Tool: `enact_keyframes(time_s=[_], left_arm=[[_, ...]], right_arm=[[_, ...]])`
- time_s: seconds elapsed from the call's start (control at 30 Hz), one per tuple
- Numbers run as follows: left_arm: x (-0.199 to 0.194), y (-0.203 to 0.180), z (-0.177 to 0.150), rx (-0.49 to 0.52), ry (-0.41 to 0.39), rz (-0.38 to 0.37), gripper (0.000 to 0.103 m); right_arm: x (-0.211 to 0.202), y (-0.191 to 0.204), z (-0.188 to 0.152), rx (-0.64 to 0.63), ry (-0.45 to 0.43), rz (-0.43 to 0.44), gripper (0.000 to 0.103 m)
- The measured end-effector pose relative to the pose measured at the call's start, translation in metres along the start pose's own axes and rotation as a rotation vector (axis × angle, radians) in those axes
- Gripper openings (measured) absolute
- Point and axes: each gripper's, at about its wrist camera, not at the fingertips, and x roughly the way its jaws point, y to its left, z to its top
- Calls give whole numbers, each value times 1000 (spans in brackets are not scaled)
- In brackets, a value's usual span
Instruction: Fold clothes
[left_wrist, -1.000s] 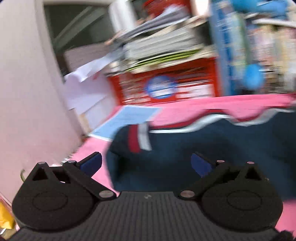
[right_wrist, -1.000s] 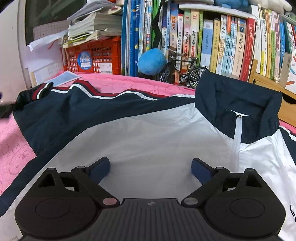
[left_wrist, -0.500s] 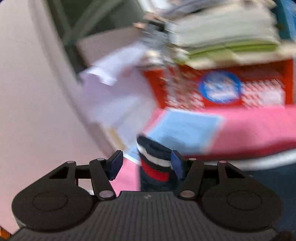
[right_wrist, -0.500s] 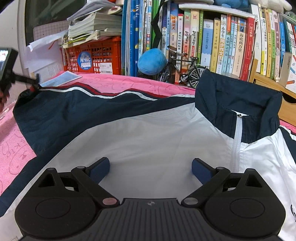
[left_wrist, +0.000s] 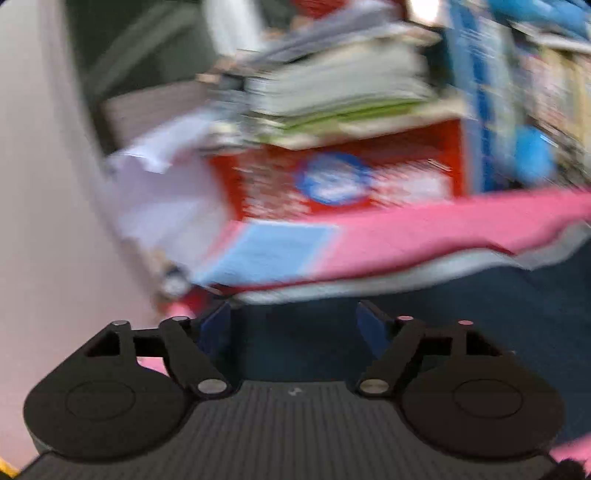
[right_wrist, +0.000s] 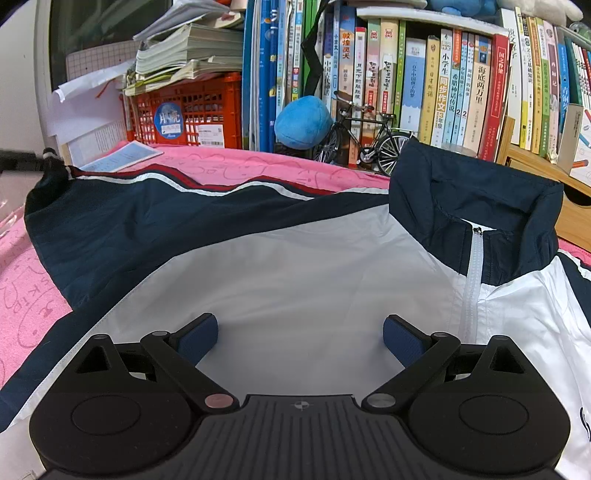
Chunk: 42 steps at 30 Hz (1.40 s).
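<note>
Lifted since half a second ago, the sleeve cuff (right_wrist: 55, 168) is pinched by the left gripper (left_wrist: 293, 326); the right gripper (right_wrist: 300, 338) is held spread over the soft, slippery jacket (right_wrist: 295, 266).

The jacket (right_wrist: 295, 266) lies spread on the cloth-covered surface (right_wrist: 33, 295), its collar (right_wrist: 476, 199) standing at the far right and one sleeve (right_wrist: 122, 206) stretched out to the far left. Behind it, along the far edge, a crate (right_wrist: 192, 110) sits at the left with a stack of books (right_wrist: 192, 48) on top. A booklet (right_wrist: 122, 157) lies in front of the crate. Right of the crate stand upright books (right_wrist: 443, 88), with a plush ball (right_wrist: 303, 122) and a toy bicycle (right_wrist: 369, 140) before them.
</note>
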Motion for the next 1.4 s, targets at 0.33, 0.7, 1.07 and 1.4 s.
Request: enact_keyframes(time_s=[0.33,0.7,1.07,1.4], left_arm=[[64,17,-6,-24,176,307,78],[-37,-77,12,54,-29,-91,75],[-65,-161,-19,140,-47,-204,93],[-57,-153,-16,81,-26,-206,102]], right_arm=[[1,0,0,2,3,0,99],[2,1,1,9,11,-3,103],[-59,-56,-20,32,-24,-101,102],[-226,-303,-113,422,-179,-803,103]])
